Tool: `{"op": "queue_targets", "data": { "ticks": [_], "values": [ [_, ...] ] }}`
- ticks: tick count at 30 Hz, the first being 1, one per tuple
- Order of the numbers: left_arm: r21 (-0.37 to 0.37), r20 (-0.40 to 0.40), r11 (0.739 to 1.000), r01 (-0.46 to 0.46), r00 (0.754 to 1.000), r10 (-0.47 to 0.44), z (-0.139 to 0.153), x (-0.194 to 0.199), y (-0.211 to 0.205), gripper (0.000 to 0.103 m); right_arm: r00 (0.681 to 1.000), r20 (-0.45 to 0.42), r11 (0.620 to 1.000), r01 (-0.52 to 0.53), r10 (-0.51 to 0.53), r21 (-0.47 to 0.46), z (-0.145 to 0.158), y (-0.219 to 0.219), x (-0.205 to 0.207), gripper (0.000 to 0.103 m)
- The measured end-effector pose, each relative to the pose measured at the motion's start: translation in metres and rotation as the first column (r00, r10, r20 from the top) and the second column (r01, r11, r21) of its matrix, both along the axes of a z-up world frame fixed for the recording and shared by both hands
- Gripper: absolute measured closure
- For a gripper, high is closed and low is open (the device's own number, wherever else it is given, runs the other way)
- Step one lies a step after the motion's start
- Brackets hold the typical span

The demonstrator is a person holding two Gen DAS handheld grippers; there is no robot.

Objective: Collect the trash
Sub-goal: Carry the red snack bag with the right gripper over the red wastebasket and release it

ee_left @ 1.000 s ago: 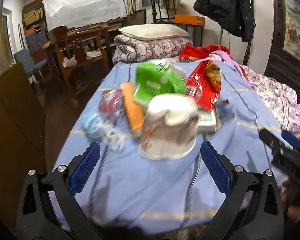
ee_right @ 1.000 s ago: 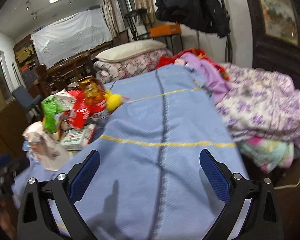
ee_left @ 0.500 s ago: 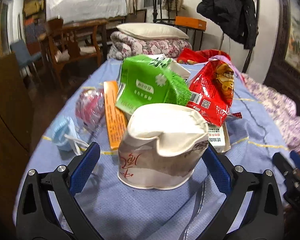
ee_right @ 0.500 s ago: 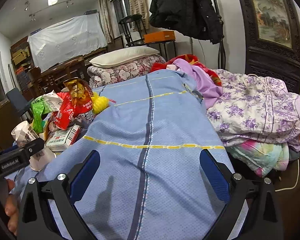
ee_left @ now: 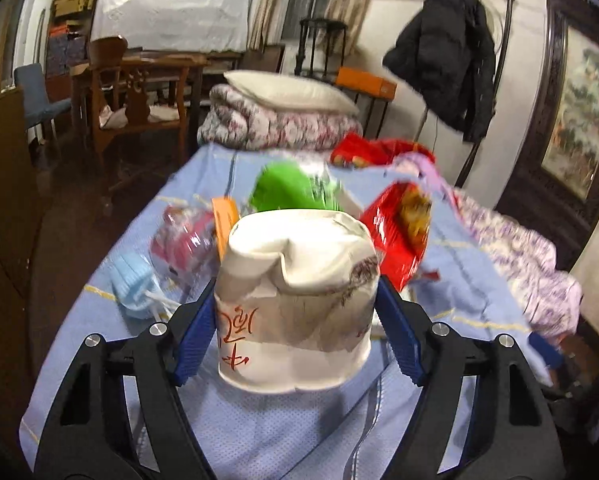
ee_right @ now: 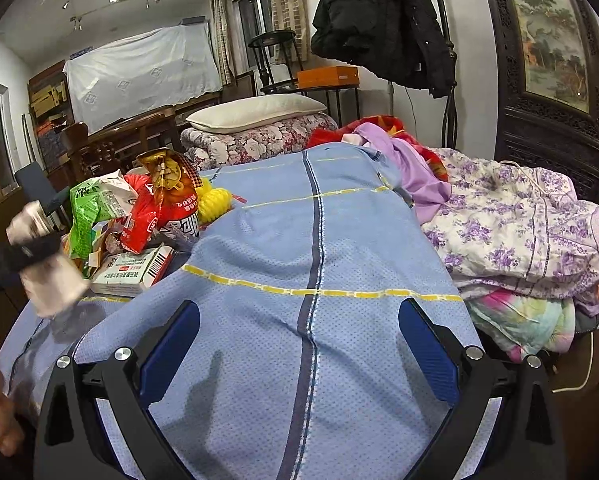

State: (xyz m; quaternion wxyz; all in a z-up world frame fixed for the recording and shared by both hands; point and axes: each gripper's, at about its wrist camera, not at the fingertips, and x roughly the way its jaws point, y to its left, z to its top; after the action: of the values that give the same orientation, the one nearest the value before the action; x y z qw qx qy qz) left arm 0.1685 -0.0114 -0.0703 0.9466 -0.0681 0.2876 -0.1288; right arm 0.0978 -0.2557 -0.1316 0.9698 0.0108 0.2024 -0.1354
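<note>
My left gripper (ee_left: 297, 320) is shut on a crumpled white paper bag (ee_left: 297, 300) with red writing and holds it just above the blue blanket (ee_left: 283, 432). Behind it lies a trash pile: a green packet (ee_left: 287, 190), a red snack bag (ee_left: 399, 232), an orange wrapper (ee_left: 224, 220), a pink wrapper (ee_left: 183, 240) and a blue face mask (ee_left: 133, 284). In the right wrist view the bag (ee_right: 47, 276) shows blurred at far left, beside the red snack bag (ee_right: 167, 204), green packet (ee_right: 91, 208) and a white box (ee_right: 133, 272). My right gripper (ee_right: 299, 344) is open and empty over bare blanket (ee_right: 311, 248).
Folded floral quilts (ee_right: 519, 224) and purple clothing (ee_right: 399, 168) line the bed's right side. A pillow on a rolled quilt (ee_left: 283, 116) sits at the far end. Wooden chairs and a table (ee_left: 139, 92) stand left of the bed. A dark cabinet (ee_left: 3, 184) is at near left.
My left gripper has moved in around the white paper bag and closed on it, lifting it slightly. The right gripper has stayed open and moved little.
</note>
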Motion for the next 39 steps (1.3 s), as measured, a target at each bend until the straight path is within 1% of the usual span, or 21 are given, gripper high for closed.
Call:
{"op": "queue_targets", "data": {
  "ticks": [3, 6, 8, 9, 12, 14, 16, 18, 21, 22, 26, 28, 30, 31, 32, 34, 35, 37, 39],
  "values": [
    [-0.032, 0.021, 0.999, -0.024, 0.999, 0.025, 0.006, -0.003, 0.011, 0.029, 1.000, 0.005, 1.000, 0.001, -0.001, 0.003, 0.001, 0.000, -0.001, 0.006],
    [-0.056, 0.049, 0.994, -0.089, 0.995, 0.092, 0.014, -0.005, 0.025, 0.029, 1.000, 0.006, 1.000, -0.005, 0.005, -0.002, 0.003, 0.002, -0.002, 0.006],
    [-0.057, 0.061, 0.992, -0.115, 0.991, 0.118, 0.016, -0.006, 0.031, 0.029, 0.999, 0.002, 0.999, -0.036, 0.036, 0.015, 0.010, 0.006, 0.000, 0.006],
    [-0.058, 0.064, 0.991, -0.123, 0.990, 0.127, 0.017, -0.007, 0.032, 0.029, 0.997, 0.008, 0.997, -0.072, 0.072, 0.040, 0.017, 0.009, 0.004, 0.006],
    [-0.076, 0.070, 0.989, -0.124, 0.989, 0.129, 0.020, -0.006, 0.036, 0.029, 0.991, 0.002, 0.988, -0.136, 0.137, 0.075, 0.040, 0.023, 0.024, 0.006],
    [-0.100, 0.077, 0.987, -0.123, 0.988, 0.131, 0.021, -0.010, 0.041, 0.029, 0.984, 0.008, 0.979, -0.177, 0.177, 0.097, 0.056, 0.033, 0.039, 0.012],
    [-0.131, 0.078, 0.982, -0.136, 0.986, 0.147, 0.022, -0.009, 0.052, 0.029, 0.976, 0.014, 0.972, -0.216, 0.216, 0.092, 0.066, 0.046, 0.046, 0.014],
    [-0.160, 0.059, 0.976, -0.151, 0.985, 0.162, 0.021, -0.005, 0.063, 0.029, 0.971, 0.004, 0.970, -0.238, 0.238, 0.050, 0.070, 0.062, 0.051, 0.014],
    [-0.201, 0.008, 0.964, -0.173, 0.984, 0.178, 0.017, 0.002, 0.076, 0.029, 0.975, -0.033, 0.975, -0.220, 0.219, -0.030, 0.070, 0.076, 0.067, 0.014],
    [-0.209, -0.006, 0.962, -0.177, 0.984, 0.180, 0.015, 0.005, 0.079, 0.029, 0.978, -0.053, 0.979, -0.202, 0.200, -0.038, 0.068, 0.077, 0.077, 0.015],
    [-0.216, -0.017, 0.960, -0.176, 0.984, 0.177, 0.014, 0.007, 0.082, 0.029, 0.979, -0.120, 0.986, -0.166, 0.167, 0.019, 0.061, 0.067, 0.113, 0.018],
    [-0.209, -0.015, 0.963, -0.167, 0.986, 0.168, 0.013, 0.006, 0.079, 0.029, 0.977, -0.147, 0.988, -0.150, 0.152, 0.024, 0.056, 0.067, 0.126, 0.020],
    [-0.204, -0.014, 0.966, -0.161, 0.987, 0.161, 0.012, 0.007, 0.077, 0.029, 0.979, -0.146, 0.990, -0.141, 0.144, 0.028, 0.052, 0.066, 0.132, 0.025],
    [-0.197, -0.013, 0.968, -0.156, 0.988, 0.157, 0.012, 0.008, 0.075, 0.029, 0.979, -0.146, 0.989, -0.142, 0.145, 0.027, 0.051, 0.067, 0.134, 0.034],
    [-0.192, -0.011, 0.969, -0.156, 0.988, 0.156, 0.012, 0.008, 0.074, 0.029, 0.977, -0.151, 0.989, -0.147, 0.150, 0.027, 0.050, 0.067, 0.136, 0.056],
    [-0.178, -0.005, 0.972, -0.154, 0.988, 0.156, 0.012, 0.008, 0.071, 0.029, 0.969, -0.176, 0.985, -0.168, 0.173, 0.039, 0.049, 0.069, 0.141, 0.087],
    [-0.167, 0.000, 0.974, -0.154, 0.988, 0.156, 0.012, 0.008, 0.070, 0.029, 0.969, -0.173, 0.984, -0.171, 0.178, 0.052, 0.050, 0.067, 0.140, 0.089],
    [-0.152, 0.010, 0.976, -0.153, 0.988, 0.156, 0.013, 0.007, 0.067, 0.029, 0.975, -0.136, 0.983, -0.167, 0.176, 0.073, 0.059, 0.062, 0.129, 0.089],
    [-0.152, 0.014, 0.978, -0.142, 0.989, 0.146, 0.013, 0.006, 0.064, 0.029, 0.976, -0.092, 0.977, -0.187, 0.196, 0.098, 0.072, 0.059, 0.111, 0.089]
  ]
}}
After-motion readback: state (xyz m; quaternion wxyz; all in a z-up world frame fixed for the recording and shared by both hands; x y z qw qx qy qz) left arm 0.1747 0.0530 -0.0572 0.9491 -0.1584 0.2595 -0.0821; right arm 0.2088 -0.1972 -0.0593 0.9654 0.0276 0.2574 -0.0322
